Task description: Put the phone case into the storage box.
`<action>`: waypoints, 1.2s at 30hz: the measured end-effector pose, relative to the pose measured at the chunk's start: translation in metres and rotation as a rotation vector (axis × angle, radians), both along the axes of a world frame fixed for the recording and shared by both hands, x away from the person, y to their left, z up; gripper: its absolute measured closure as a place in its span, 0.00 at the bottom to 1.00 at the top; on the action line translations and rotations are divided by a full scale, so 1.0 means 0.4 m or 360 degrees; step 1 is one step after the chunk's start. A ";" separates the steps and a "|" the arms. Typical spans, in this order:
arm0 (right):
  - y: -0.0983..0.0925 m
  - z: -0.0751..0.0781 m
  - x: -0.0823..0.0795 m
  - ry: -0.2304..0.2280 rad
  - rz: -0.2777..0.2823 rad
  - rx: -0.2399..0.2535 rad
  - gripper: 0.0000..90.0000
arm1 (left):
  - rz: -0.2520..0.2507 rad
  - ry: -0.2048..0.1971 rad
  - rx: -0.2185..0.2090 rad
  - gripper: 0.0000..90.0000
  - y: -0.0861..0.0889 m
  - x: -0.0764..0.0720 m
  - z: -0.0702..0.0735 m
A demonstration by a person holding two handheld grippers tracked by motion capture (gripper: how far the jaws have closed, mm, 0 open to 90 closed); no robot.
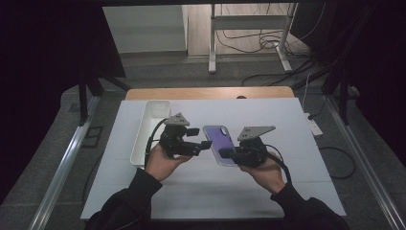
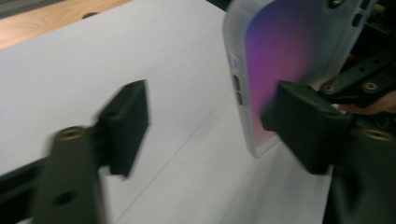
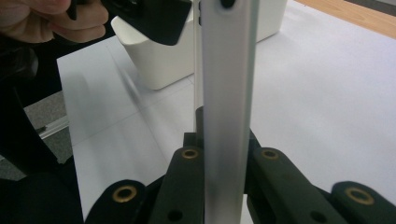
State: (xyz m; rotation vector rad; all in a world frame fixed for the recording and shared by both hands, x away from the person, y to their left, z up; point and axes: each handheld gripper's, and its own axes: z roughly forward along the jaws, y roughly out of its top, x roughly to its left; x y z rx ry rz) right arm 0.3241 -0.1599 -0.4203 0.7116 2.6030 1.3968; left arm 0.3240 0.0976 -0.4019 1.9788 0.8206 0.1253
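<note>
Firmly, the right gripper (image 1: 229,154) clamps a slim, frosted-edged purple phone (image 1: 219,142).

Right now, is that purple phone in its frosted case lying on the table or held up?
Held up: the right gripper clamps the purple phone in its frosted case edge-on, above the white table.

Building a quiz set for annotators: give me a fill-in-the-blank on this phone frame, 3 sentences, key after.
1. The right gripper is shut on the ____ edge-on between its jaws.
2. The phone case's back is coloured ____.
3. The white bin lies nearer the ____ gripper.

Missing words: phone case; purple; left
</note>
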 end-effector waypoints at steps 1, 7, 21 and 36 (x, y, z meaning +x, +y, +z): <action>0.001 0.000 -0.001 -0.0001 -0.0002 -0.0003 0.96 | -0.0007 0.0010 -0.0003 0.46 0.000 0.000 0.000; 0.007 -0.002 -0.004 -0.0011 -0.0010 -0.0011 0.96 | -0.0045 0.0070 -0.0040 0.71 0.000 0.000 -0.001; 0.022 -0.015 -0.007 -0.0022 -0.0039 -0.0076 0.94 | -0.0048 0.0197 -0.0178 0.97 0.009 0.010 -0.008; 0.034 -0.023 -0.002 0.0029 -0.0049 -0.0059 0.66 | 0.0050 0.0145 -0.0094 0.98 -0.004 0.001 -0.007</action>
